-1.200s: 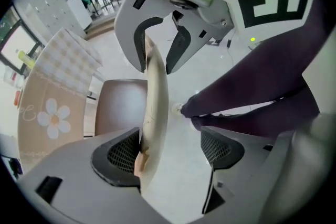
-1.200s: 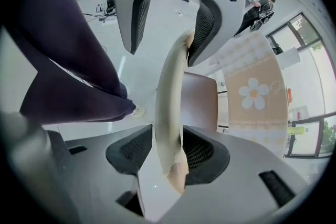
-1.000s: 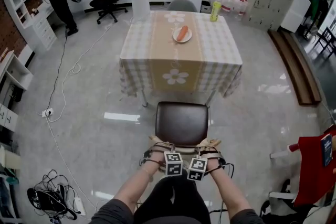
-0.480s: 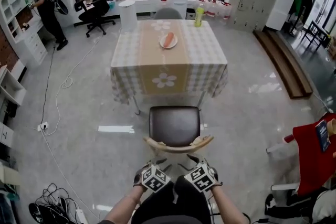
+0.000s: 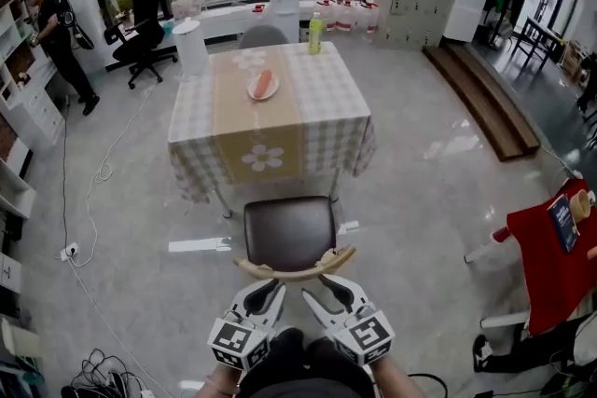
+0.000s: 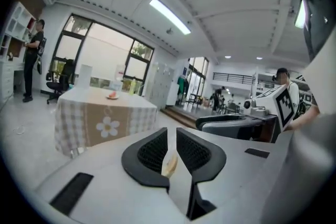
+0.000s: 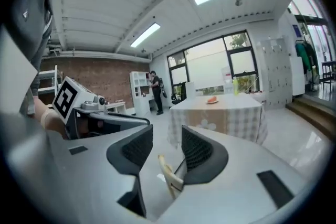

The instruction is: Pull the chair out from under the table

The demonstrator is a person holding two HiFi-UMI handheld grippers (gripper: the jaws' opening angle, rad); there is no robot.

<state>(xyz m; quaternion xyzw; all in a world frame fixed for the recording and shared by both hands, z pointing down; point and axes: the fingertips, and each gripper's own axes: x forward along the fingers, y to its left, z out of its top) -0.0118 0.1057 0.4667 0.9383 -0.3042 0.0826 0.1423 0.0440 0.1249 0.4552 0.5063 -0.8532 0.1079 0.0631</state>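
Observation:
The chair [image 5: 289, 233], with a dark brown seat and a curved wooden back rail [image 5: 295, 271], stands just in front of the checked table [image 5: 326, 98], fully clear of it. Both grippers hover above and behind the rail, apart from it. My left gripper [image 5: 270, 290] [image 6: 171, 134] has just been closing; only a narrow slit remains, with nothing in it. My right gripper [image 5: 319, 292] [image 7: 167, 136] stands wide after closing a little, and holds nothing. Through each gap the back rail [image 6: 169, 165] [image 7: 168, 173] shows far below.
A plate of food [image 5: 263, 86] and a green bottle [image 5: 315, 33] stand on the table, and a grey chair [image 5: 263, 36] is at its far side. A person [image 5: 51, 33] stands at the left shelves. Cables [image 5: 93, 172] cross the floor on the left. A red-draped object [image 5: 550, 266] is at right.
Both grippers came off the chair's back rail and rose, turning from downward to nearly level. The left jaws narrowed. The chair stayed in place in front of the table.

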